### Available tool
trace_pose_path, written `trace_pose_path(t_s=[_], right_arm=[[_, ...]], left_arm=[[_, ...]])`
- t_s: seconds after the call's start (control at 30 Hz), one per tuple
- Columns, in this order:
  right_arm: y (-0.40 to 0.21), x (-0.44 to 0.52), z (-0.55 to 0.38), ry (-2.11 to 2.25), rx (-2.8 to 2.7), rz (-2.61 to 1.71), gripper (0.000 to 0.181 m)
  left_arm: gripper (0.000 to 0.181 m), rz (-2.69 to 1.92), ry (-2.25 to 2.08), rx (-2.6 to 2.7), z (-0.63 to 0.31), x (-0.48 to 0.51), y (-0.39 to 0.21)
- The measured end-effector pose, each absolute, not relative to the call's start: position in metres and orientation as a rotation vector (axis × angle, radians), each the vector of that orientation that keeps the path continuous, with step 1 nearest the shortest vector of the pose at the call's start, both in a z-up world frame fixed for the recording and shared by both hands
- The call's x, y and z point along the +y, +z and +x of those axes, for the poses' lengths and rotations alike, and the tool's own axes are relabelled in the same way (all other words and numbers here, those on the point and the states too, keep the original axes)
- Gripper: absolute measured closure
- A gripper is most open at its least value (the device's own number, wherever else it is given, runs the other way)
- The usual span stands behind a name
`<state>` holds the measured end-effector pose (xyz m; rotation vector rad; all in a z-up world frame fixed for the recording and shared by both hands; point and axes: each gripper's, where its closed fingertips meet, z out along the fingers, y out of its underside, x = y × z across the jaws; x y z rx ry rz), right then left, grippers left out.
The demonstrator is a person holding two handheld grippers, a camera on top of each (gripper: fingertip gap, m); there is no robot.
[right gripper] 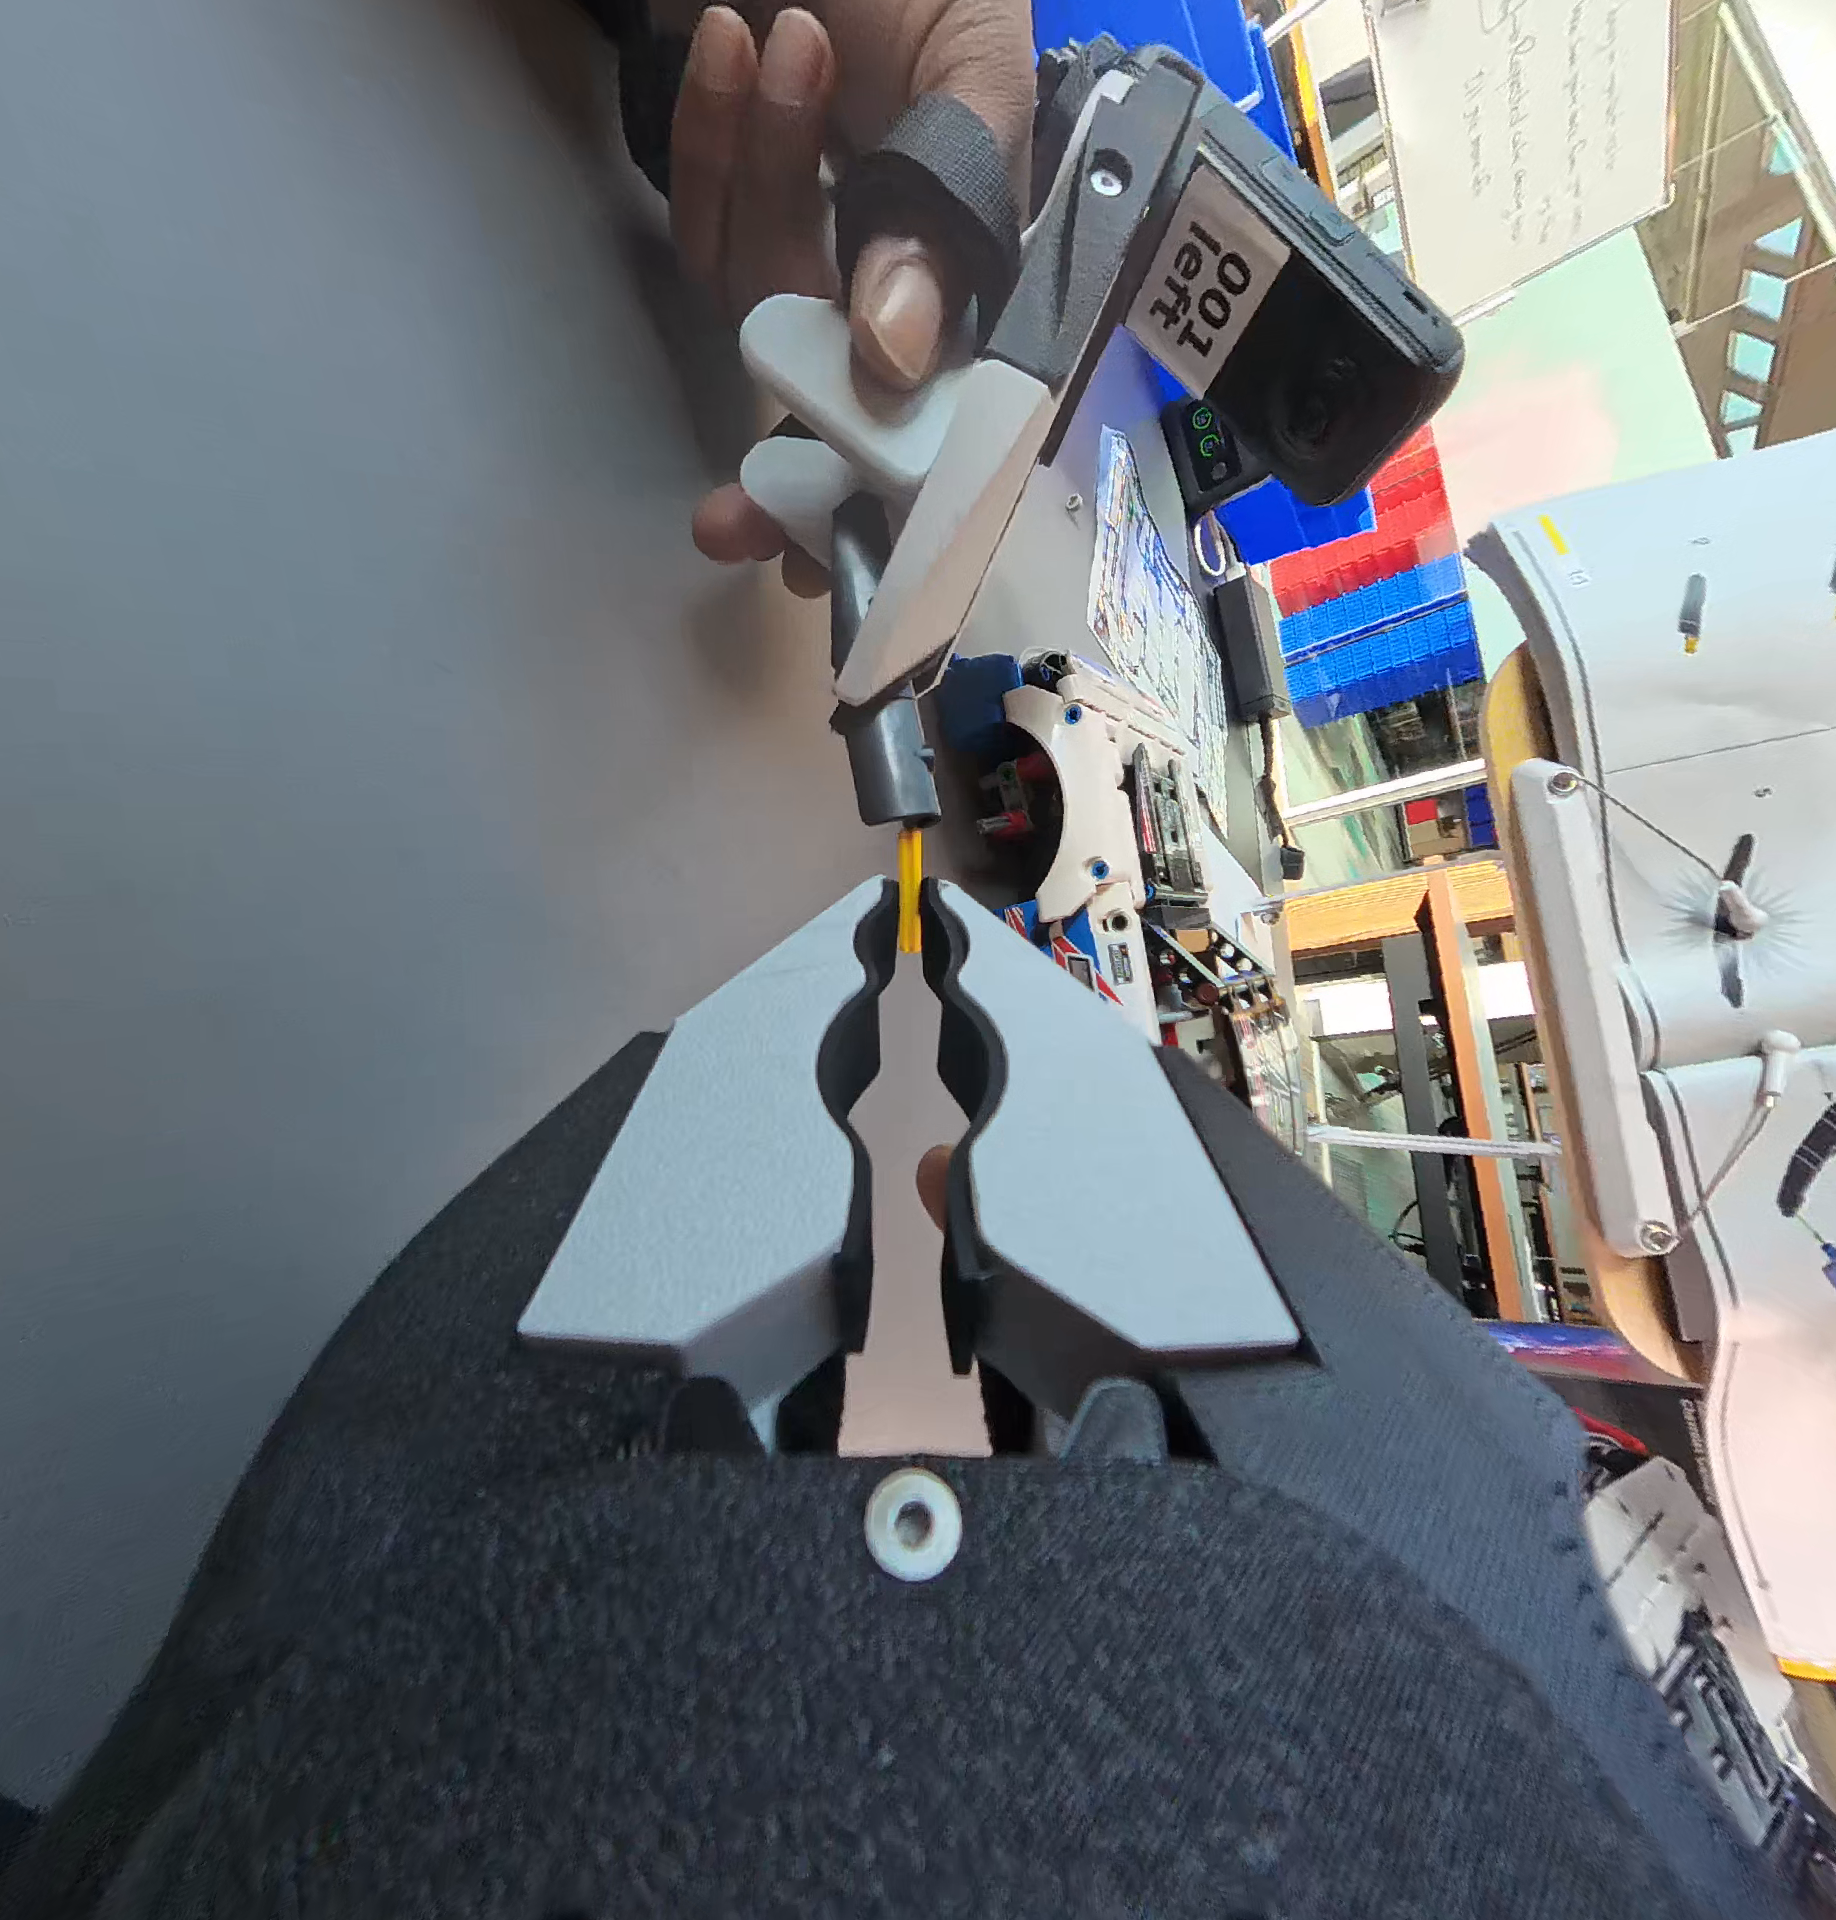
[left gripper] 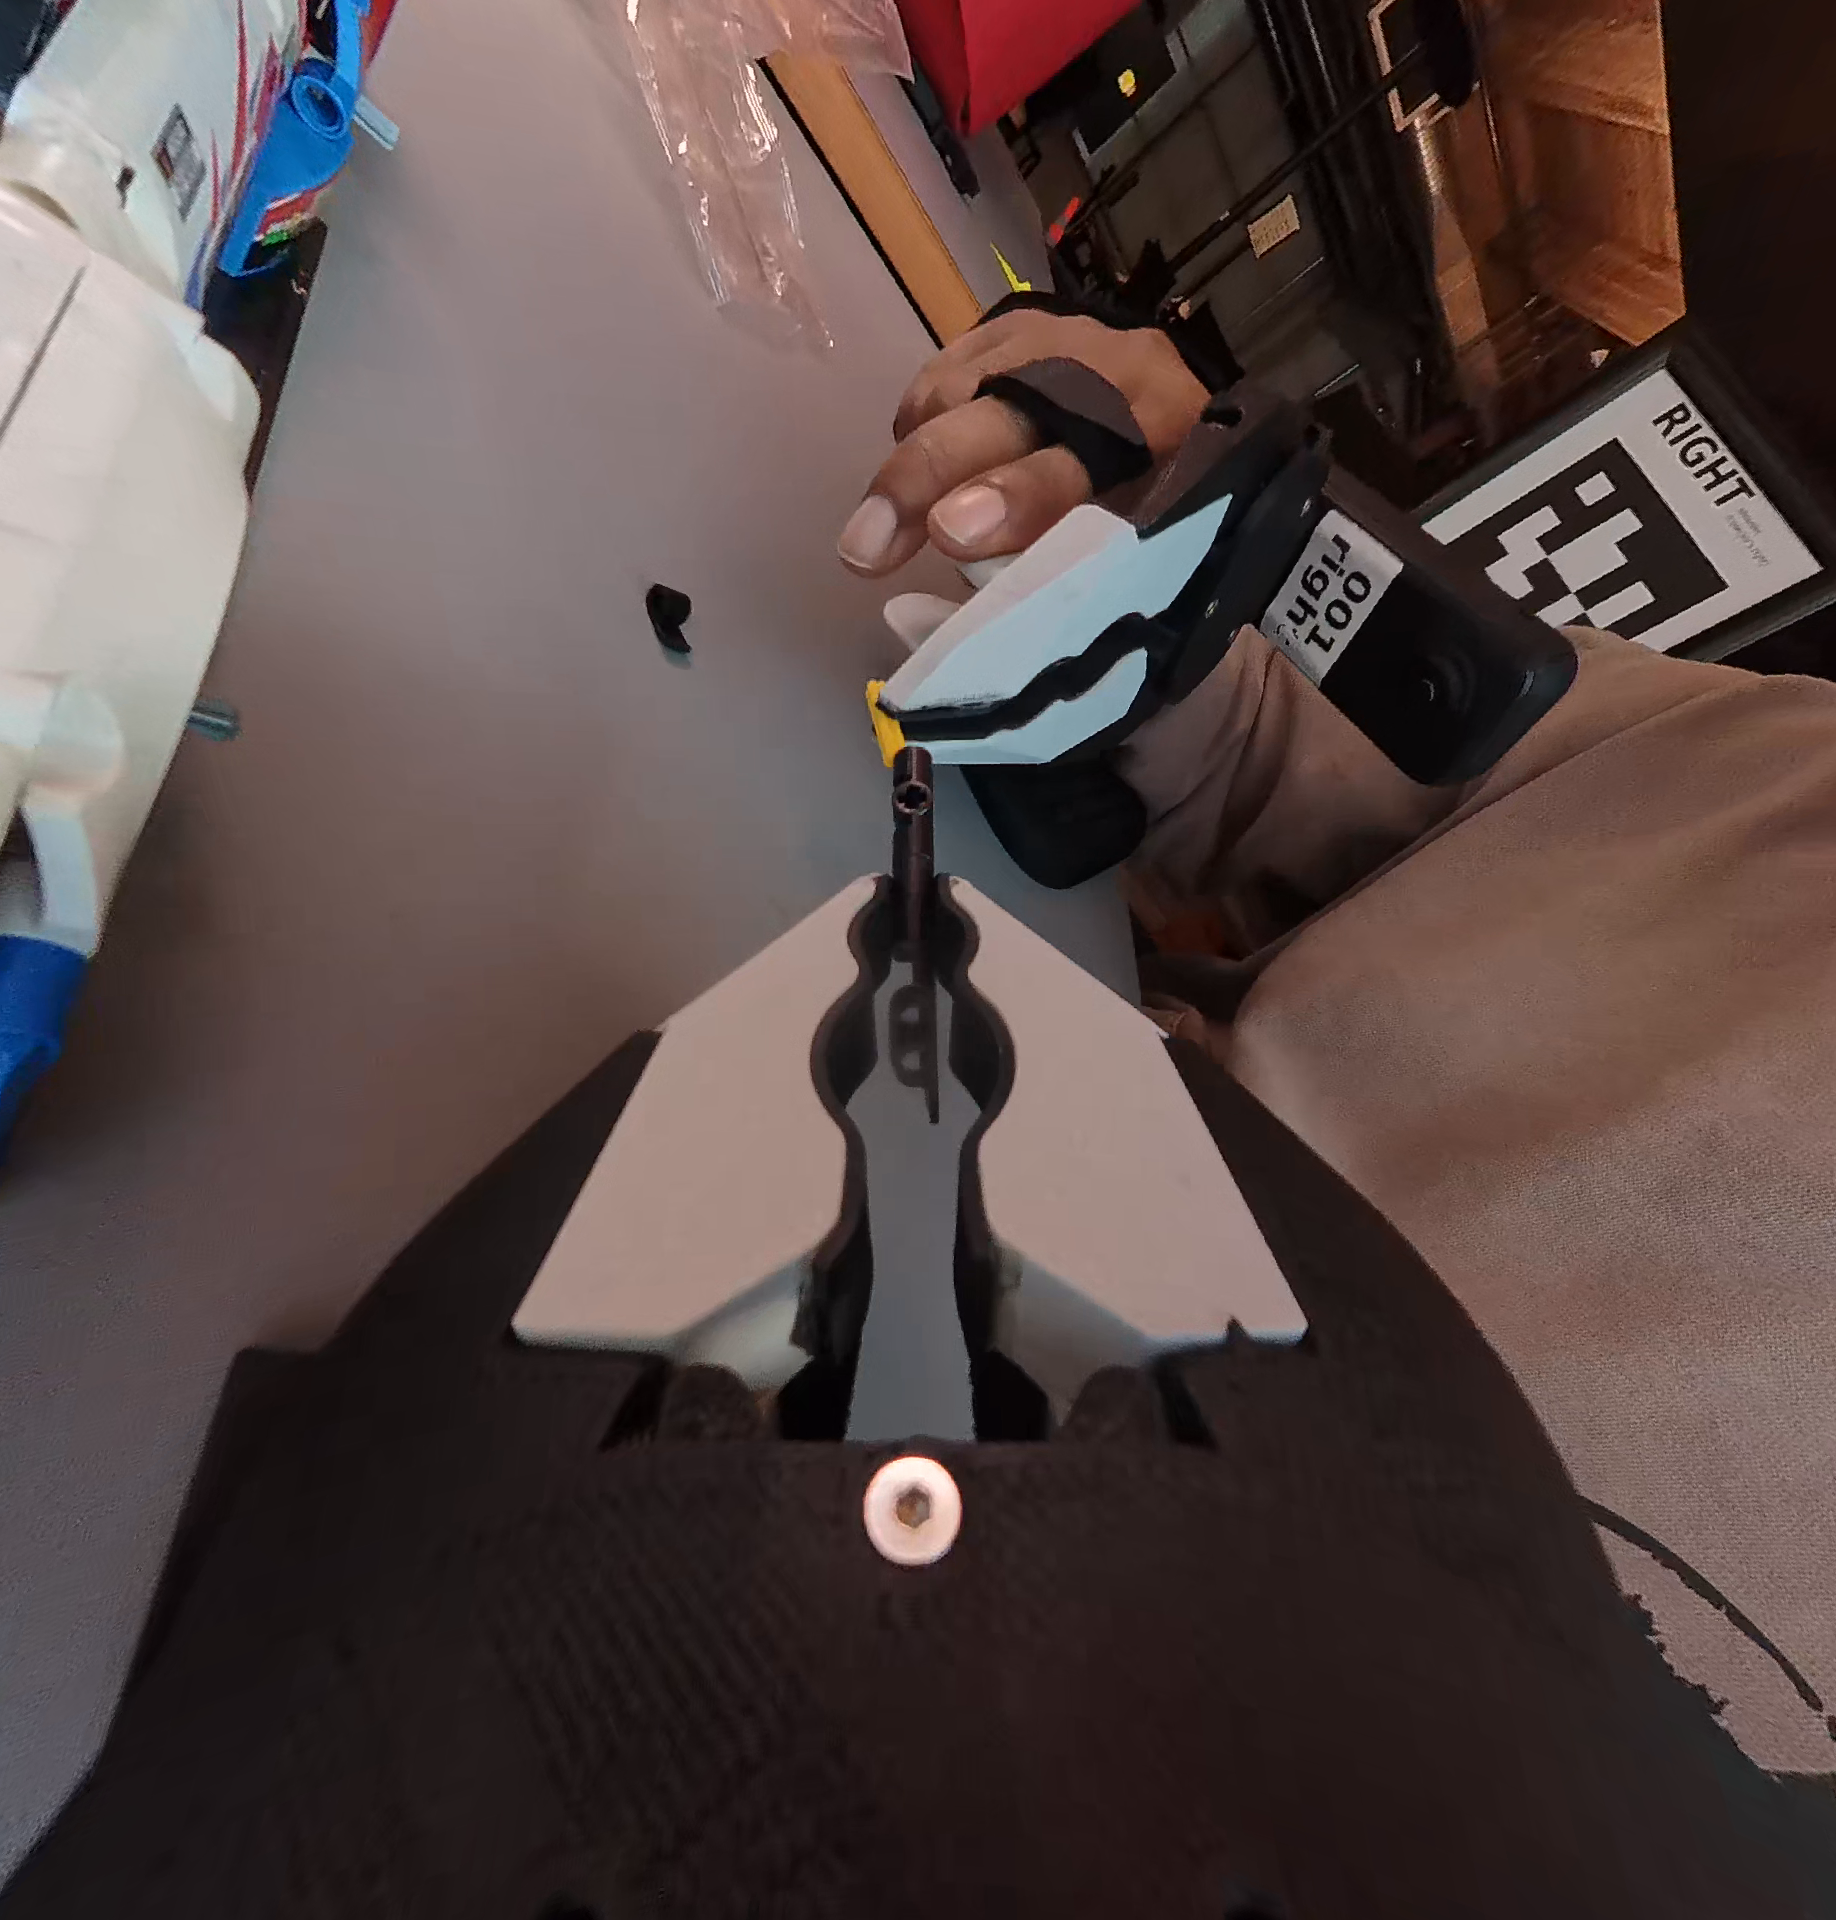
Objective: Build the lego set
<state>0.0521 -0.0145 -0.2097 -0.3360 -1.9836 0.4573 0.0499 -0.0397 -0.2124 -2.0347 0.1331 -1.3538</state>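
Two grippers tip-to-tip | left gripper (left gripper: pixel 912 883) pinches dark connector (left gripper: pixel 911 821) | right gripper (right gripper: pixel 906 883) pinches yellow axle (right gripper: pixel 908 891)

A workshop: stacked blue and red parts bins (right gripper: pixel 1371 582), whiteboard (right gripper: pixel 1516 135), grey worktable (left gripper: pixel 540 468).

Printed labels on both cameras (left gripper: pixel 1433 675), marker card (left gripper: pixel 1620 520)

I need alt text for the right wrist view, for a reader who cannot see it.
The right gripper pinches a thin yellow rod and points it at the open end of a dark grey tube held by the left gripper. Behind them, a white and blue lego model lies on the grey table.
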Motion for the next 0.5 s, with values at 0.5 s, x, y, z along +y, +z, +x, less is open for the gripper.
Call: trace_pose_path(t_s=[0.5], right_arm=[[-0.2032,-0.0155,0.0501,0.291,-1.906,-0.202,0.18]], left_arm=[[0.177,-1.98,-1.502,0.031,0.0473,-0.0394,-0.2066]])
